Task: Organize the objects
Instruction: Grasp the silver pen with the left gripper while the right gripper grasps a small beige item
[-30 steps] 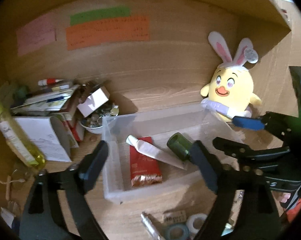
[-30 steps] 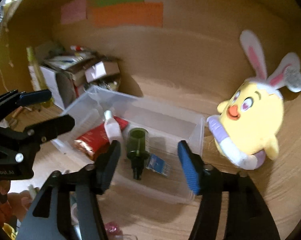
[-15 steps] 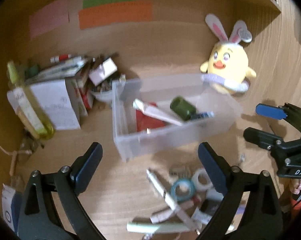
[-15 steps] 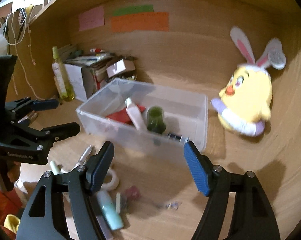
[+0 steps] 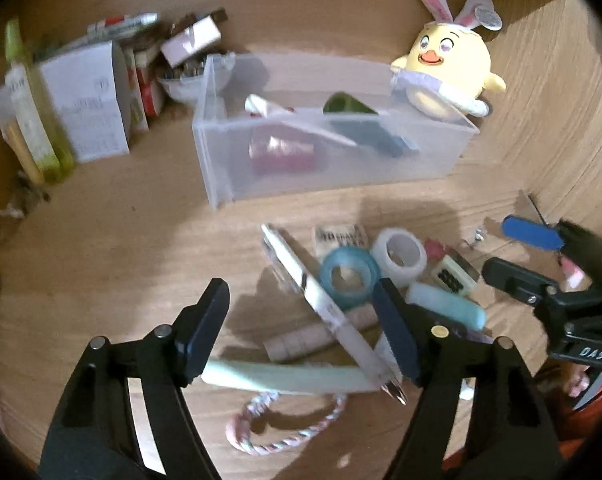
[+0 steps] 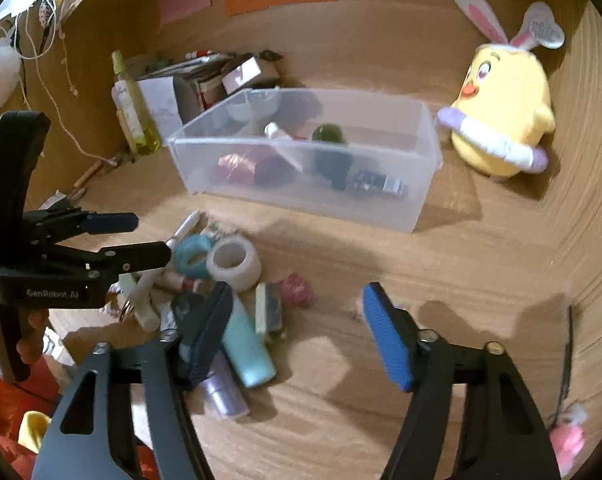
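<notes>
Progress: partly done; several items are binned, a heap is left on the desk.
Clear plastic bin [image 6: 417, 196]: at 12 o'clock; a white tube [image 6: 279, 138], dark green bottle [image 6: 329, 148] and red packet [image 6: 237, 166] are held.
Loose heap: tape rolls [image 5: 399, 254], pen [image 5: 321, 300], teal tube [image 6: 247, 350].
Left gripper [image 5: 301, 332]: jaws closing, spread over the pen, nothing pinched.
Right gripper [image 6: 297, 332]: jaws closing, spread, empty.

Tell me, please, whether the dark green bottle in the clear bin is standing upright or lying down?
Lying down. The dark green bottle rests on its side on the floor of the clear bin, beside a white tube.
</notes>
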Motion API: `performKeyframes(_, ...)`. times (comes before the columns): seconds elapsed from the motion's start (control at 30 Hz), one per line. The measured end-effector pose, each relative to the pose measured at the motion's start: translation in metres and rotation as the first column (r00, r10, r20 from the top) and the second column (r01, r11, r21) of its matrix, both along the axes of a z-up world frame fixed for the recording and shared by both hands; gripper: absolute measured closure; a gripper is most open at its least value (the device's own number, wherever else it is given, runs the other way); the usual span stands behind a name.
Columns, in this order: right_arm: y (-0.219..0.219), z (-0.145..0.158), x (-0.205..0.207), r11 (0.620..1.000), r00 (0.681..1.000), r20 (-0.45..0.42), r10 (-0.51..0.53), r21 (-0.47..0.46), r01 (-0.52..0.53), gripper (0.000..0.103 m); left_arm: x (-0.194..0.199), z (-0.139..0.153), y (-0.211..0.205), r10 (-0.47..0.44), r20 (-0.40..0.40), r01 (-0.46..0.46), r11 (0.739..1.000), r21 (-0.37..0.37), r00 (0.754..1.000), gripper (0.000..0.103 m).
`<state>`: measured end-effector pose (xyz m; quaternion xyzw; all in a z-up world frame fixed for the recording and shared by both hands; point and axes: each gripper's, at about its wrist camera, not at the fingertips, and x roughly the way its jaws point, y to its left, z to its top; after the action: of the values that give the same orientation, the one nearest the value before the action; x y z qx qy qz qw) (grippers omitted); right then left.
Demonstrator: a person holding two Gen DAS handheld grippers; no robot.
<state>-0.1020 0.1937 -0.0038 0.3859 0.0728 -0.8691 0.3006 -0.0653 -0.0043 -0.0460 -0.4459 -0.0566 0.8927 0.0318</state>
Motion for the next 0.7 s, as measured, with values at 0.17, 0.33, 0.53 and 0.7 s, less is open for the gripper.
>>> performKeyframes(0.17,-0.003,-0.012,0.004,1.0,0.999,0.048,0.023,-0.014,-0.023,0.062,0.002,-0.008,-0.001,-0.016,0.034,0.014,0.998,0.067,0.999,0.038)
performKeyframes(0.33,-0.007,-0.02,0.005,0.999,0.997,0.066,0.032,-0.009,-0.031,0.072,-0.002,-0.014,-0.001,-0.028,0.063,0.021,0.994,0.112,0.998,0.049)
performKeyframes(0.53,-0.009,-0.025,0.0,1.0,0.997,0.077,0.025,-0.007,-0.024,0.083,-0.008,-0.016,-0.005,-0.041,0.068,0.028,0.983,0.183,0.997,0.07)
performKeyframes(0.7,-0.01,-0.023,0.001,1.0,0.998,0.053,0.018,0.003,-0.018,0.088,-0.003,-0.01,-0.003,-0.026,0.038,0.021,0.991,0.13,0.999,0.092)
